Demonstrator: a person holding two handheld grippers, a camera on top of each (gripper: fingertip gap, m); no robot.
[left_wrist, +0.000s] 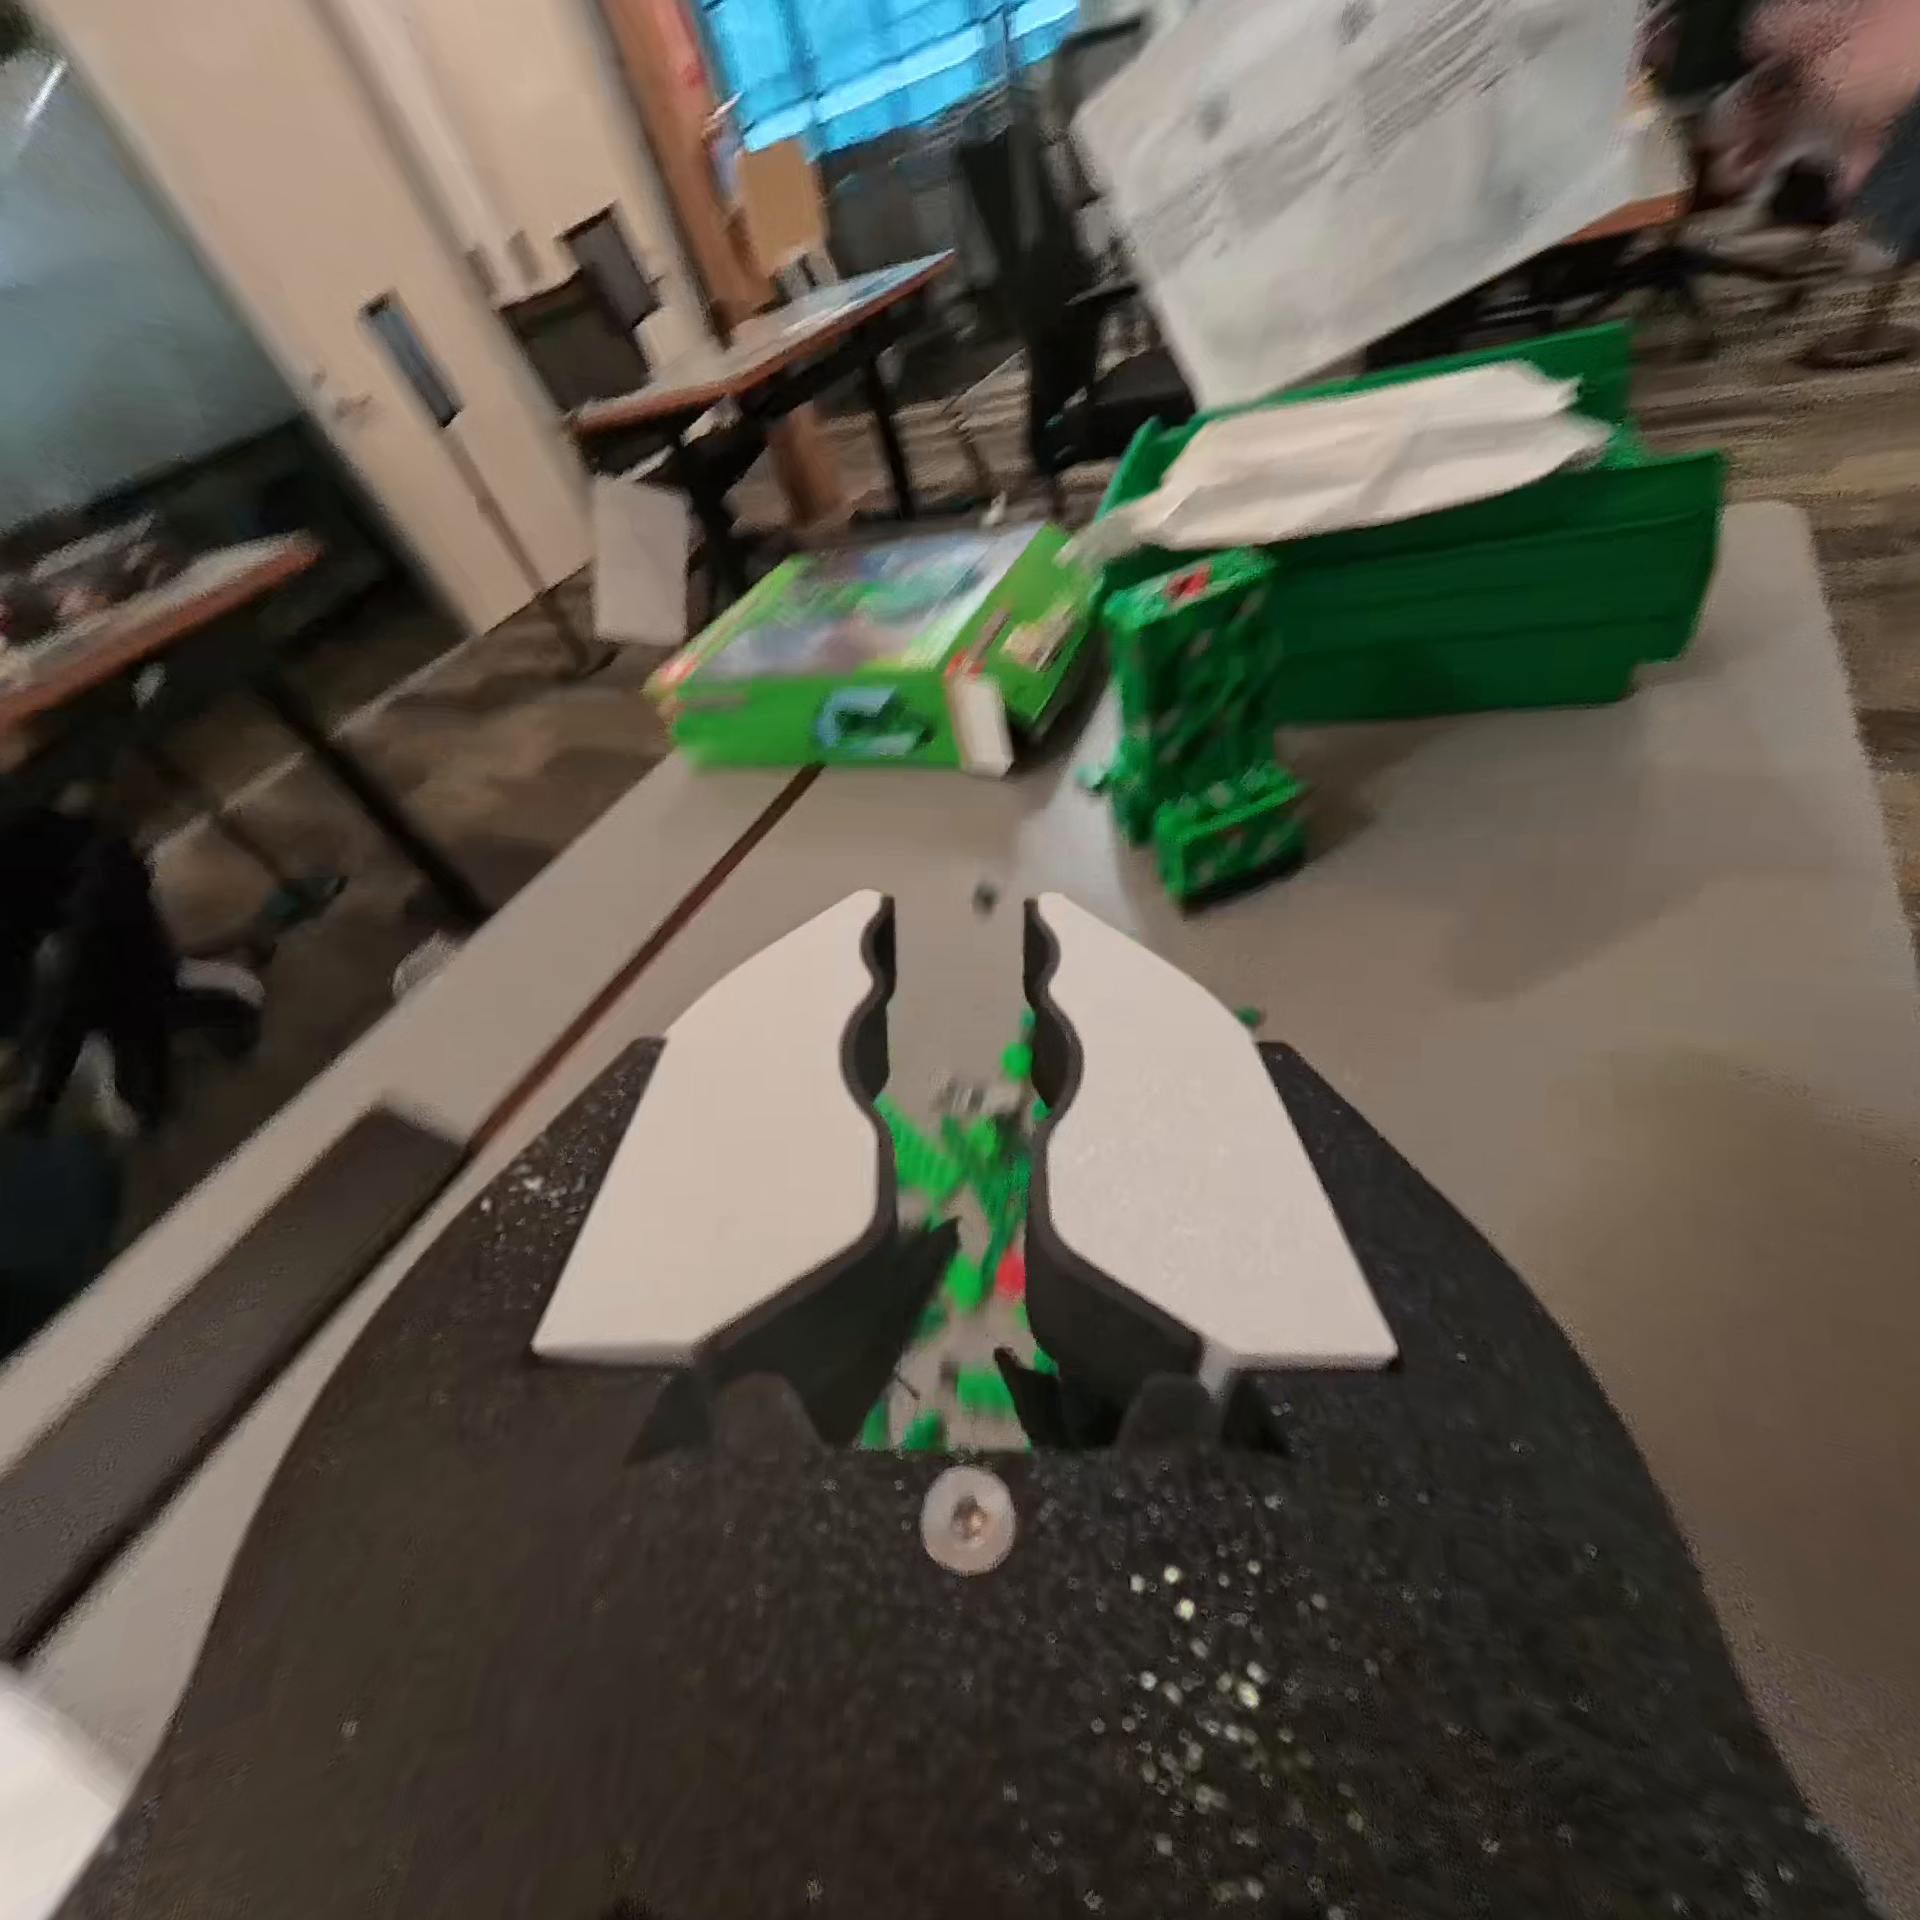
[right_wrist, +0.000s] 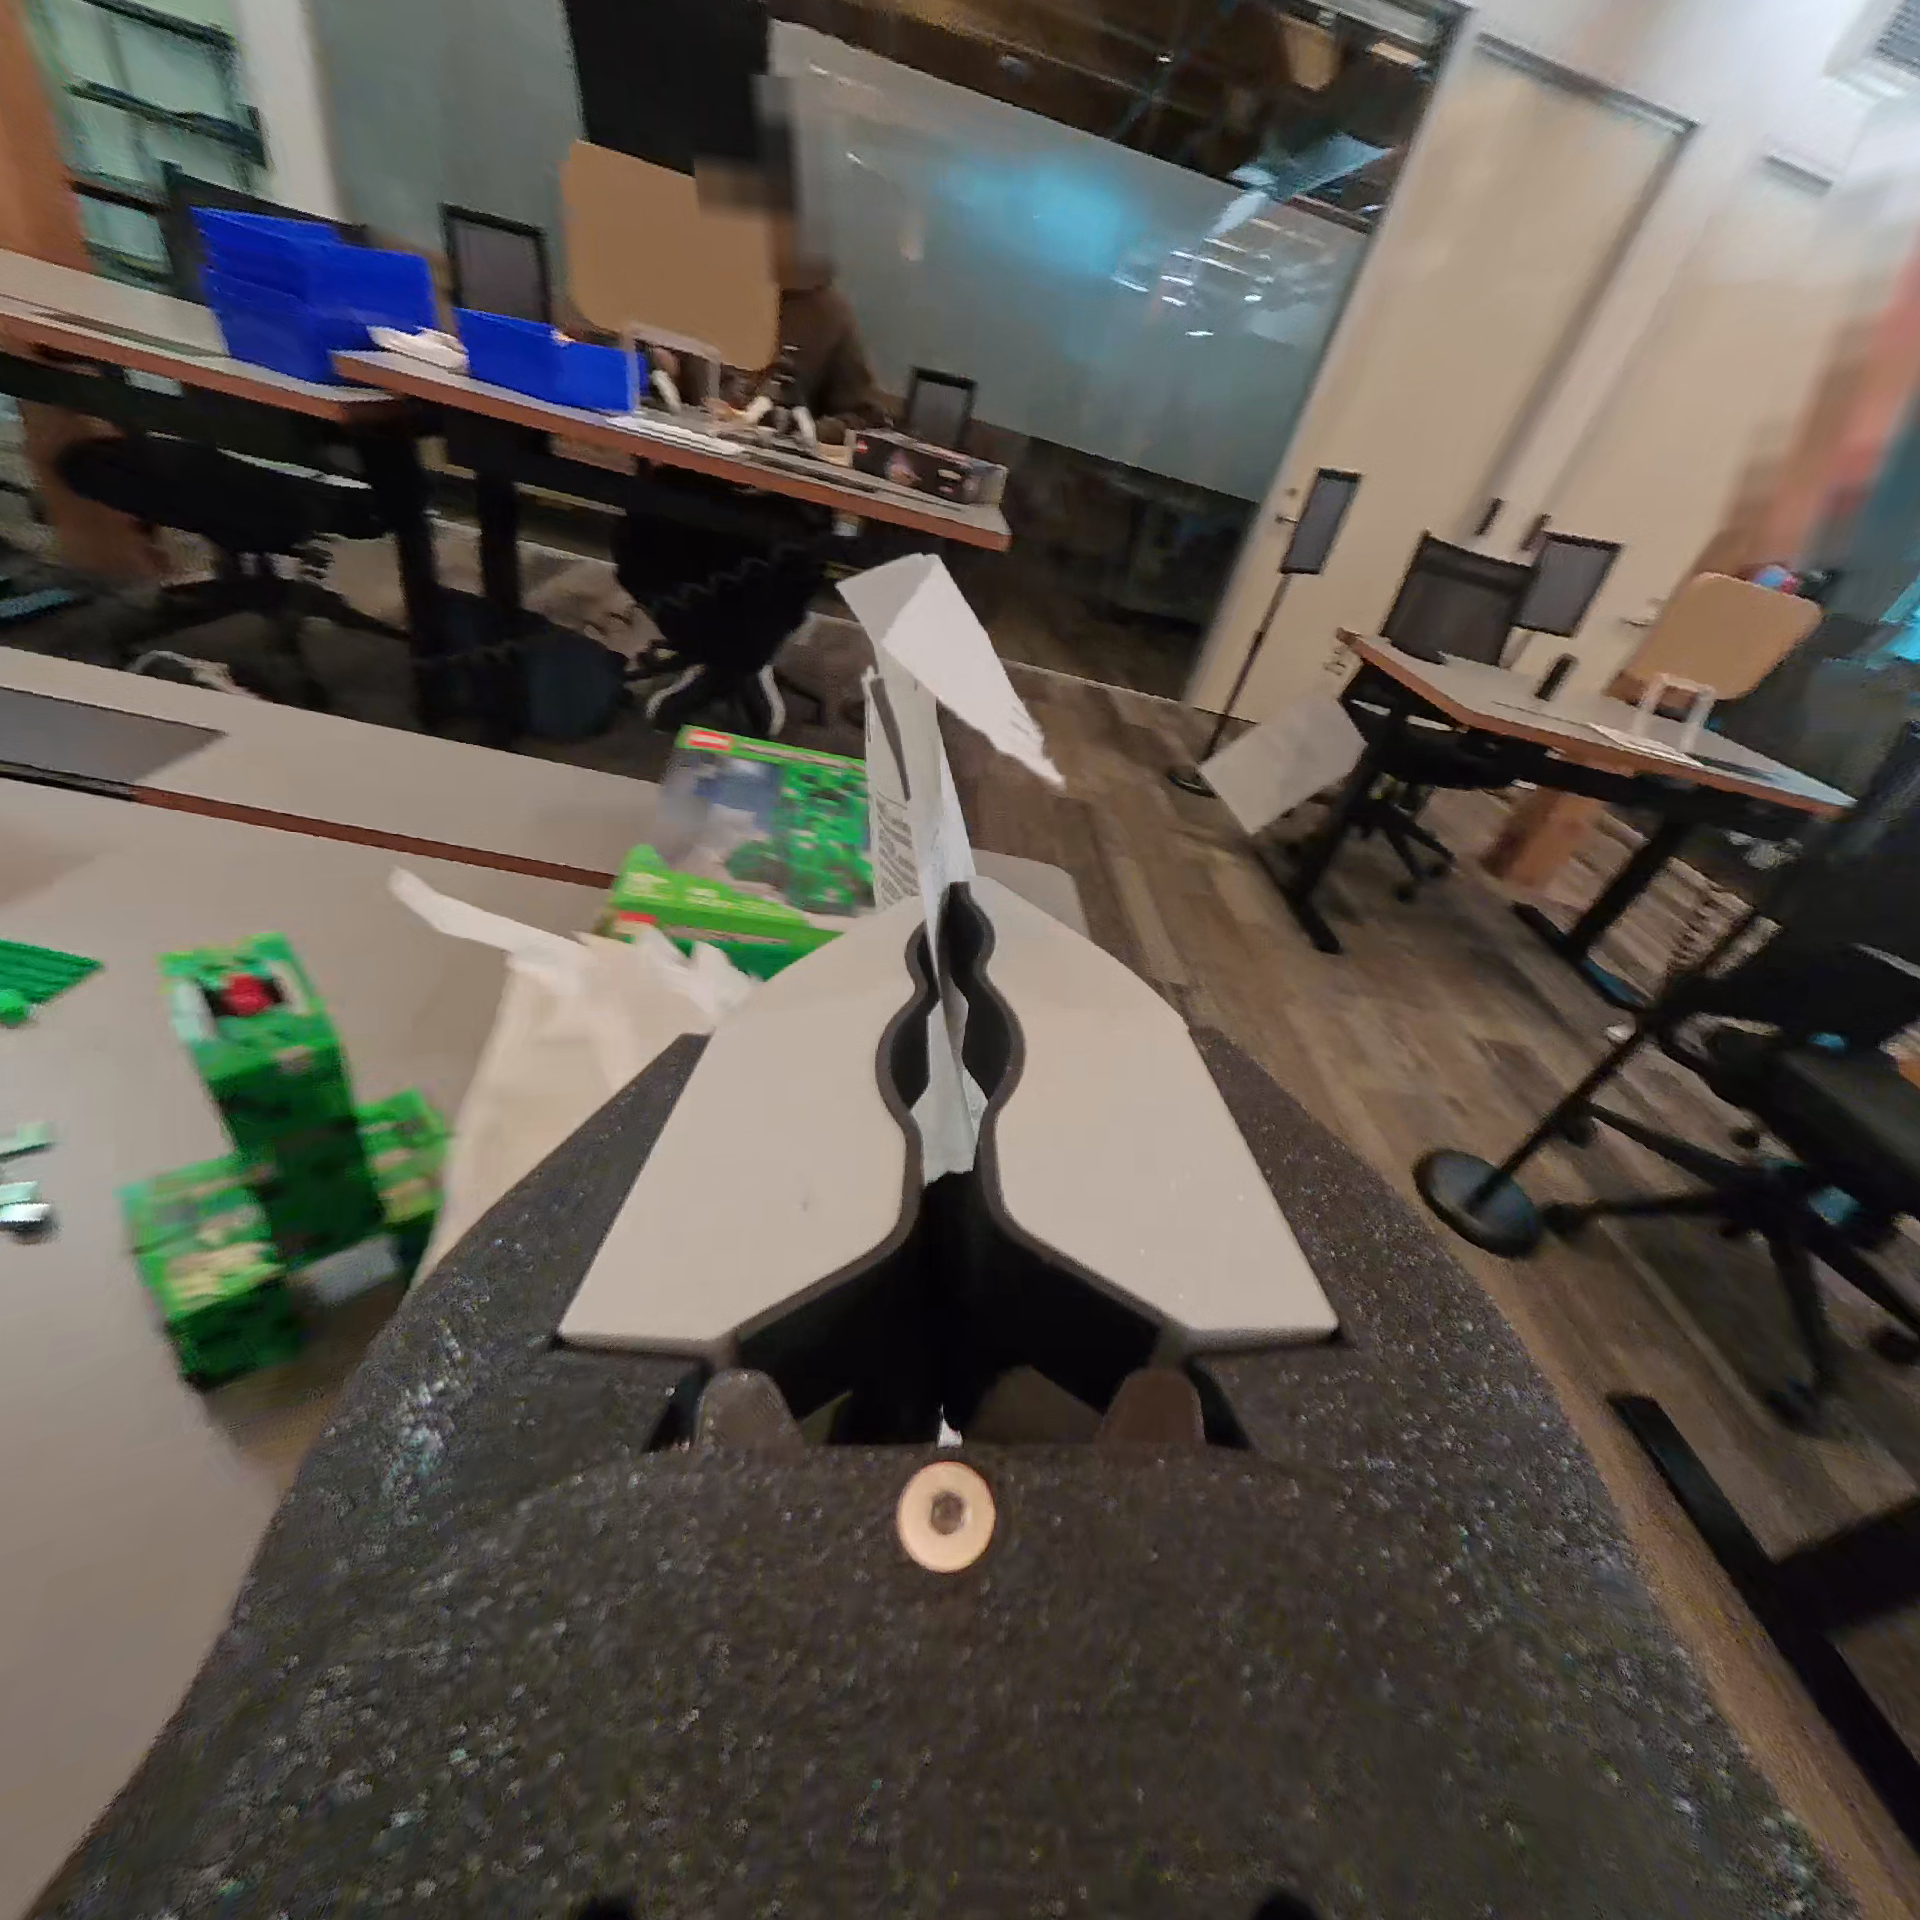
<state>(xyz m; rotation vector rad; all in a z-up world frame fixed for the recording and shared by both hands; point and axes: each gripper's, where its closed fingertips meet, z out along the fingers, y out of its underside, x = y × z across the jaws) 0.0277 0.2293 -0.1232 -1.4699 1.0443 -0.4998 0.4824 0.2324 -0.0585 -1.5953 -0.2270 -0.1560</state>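
My left gripper (left_wrist: 956, 914) is open and empty, held low over the grey table (left_wrist: 1507, 1039). Loose green brick pieces (left_wrist: 966, 1174) lie on the table under the gap between its fingers. A green brick figure (left_wrist: 1205, 727) stands ahead to the right. My right gripper (right_wrist: 951, 904) is shut on a white printed paper (right_wrist: 914, 810), which sticks up above the fingertips and folds over at the top. In the right wrist view the green brick figure (right_wrist: 260, 1122) stands to the left, next to a white paper bag (right_wrist: 561, 1029).
A green toy box (left_wrist: 862, 665) lies at the table's far end, also seen in the right wrist view (right_wrist: 769, 831). Stacked green bins (left_wrist: 1455, 603) carry a white bag (left_wrist: 1351, 457). The table's edge (right_wrist: 1195, 997) drops to the floor on the right, near a chair base (right_wrist: 1475, 1205). A person sits at a far table (right_wrist: 790, 468). The left gripper's tips are roughly 45 centimetres from the right gripper's. Measured from the fingertips, the green brick figure (right_wrist: 260, 1122) is 25 centimetres or so from the right gripper and 30 centimetres from the left. Seen from the left wrist view (left_wrist: 1253, 618) as well.
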